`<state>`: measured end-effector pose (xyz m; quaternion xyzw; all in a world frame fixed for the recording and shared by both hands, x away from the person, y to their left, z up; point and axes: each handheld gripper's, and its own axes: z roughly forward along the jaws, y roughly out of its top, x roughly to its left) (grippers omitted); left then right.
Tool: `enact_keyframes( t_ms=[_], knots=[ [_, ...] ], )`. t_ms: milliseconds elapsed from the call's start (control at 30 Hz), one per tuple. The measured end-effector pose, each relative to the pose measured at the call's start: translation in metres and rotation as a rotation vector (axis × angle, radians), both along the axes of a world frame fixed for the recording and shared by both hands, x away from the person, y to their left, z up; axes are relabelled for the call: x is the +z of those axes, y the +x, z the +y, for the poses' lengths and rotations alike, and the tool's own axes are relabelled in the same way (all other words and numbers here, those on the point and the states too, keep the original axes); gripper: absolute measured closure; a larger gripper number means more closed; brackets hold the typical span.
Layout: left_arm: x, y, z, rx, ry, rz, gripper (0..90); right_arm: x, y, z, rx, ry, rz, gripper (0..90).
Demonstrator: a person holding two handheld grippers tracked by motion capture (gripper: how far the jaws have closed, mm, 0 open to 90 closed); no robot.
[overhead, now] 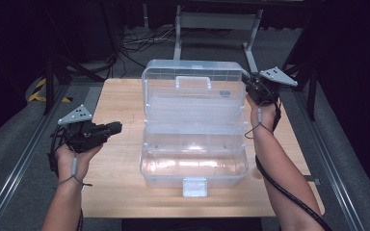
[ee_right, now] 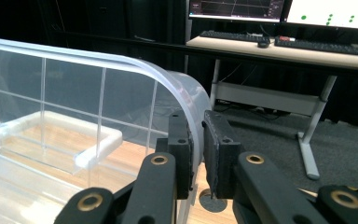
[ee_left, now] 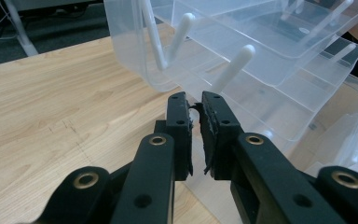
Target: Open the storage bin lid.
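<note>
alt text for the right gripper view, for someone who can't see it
The right gripper has its two black jaws closed on the curved rim of a clear plastic box lid. The lid's white handle shows through it, with a desk and keyboards behind.

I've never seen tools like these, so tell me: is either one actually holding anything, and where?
The right gripper pinches the rim of the clear box's open lid at its corner. The left gripper holds nothing, jaws nearly together beside the box.

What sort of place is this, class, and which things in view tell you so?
Probably a lab or test workspace. A wooden table stands on grey carpet between floor rails, loose cables lie behind it, and a desk carries keyboards and monitors showing graphs.
</note>
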<state>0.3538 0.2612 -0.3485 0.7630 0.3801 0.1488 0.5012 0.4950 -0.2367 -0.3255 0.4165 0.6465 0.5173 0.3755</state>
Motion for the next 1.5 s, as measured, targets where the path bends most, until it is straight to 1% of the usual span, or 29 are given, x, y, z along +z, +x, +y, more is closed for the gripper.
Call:
enact_keyframes(
  t_ms=[67, 200, 333, 600, 867, 1100, 1200, 1233, 1500],
  knots=[
    [-0.001, 0.0, 0.001, 0.001, -0.001, 0.002, 81.8, -0.001, 0.004, 0.0, -0.002, 0.008, 0.009, 82.8],
    [-0.002, 0.001, 0.003, 0.003, -0.002, 0.007, 81.8, -0.002, 0.01, 0.001, -0.003, 0.006, 0.02, 82.9],
    [-0.003, 0.001, 0.003, 0.005, -0.005, 0.01, 81.8, -0.004, 0.016, 0.001, 0.0, -0.007, 0.025, 82.9],
    [-0.005, 0.0, 0.005, 0.01, -0.006, 0.017, 81.8, -0.01, 0.025, 0.0, 0.009, -0.008, 0.018, 83.2],
    [-0.007, 0.001, 0.007, 0.014, -0.008, 0.021, 81.7, -0.016, 0.034, 0.001, 0.001, 0.004, 0.023, 84.1],
    [-0.009, 0.003, 0.007, 0.013, -0.008, 0.029, 81.6, -0.021, 0.041, 0.002, -0.005, 0.001, 0.023, 84.5],
    [-0.01, 0.004, 0.009, 0.017, -0.009, 0.034, 81.4, -0.024, 0.047, 0.002, 0.001, 0.0, 0.033, 84.5],
    [-0.01, 0.004, 0.009, 0.017, -0.009, 0.034, 81.4, -0.024, 0.047, 0.002, 0.001, 0.0, 0.033, 84.5],
    [-0.013, 0.004, 0.012, 0.027, -0.008, 0.042, 81.4, -0.03, 0.061, 0.001, 0.016, 0.003, 0.078, 84.1]
  ],
)
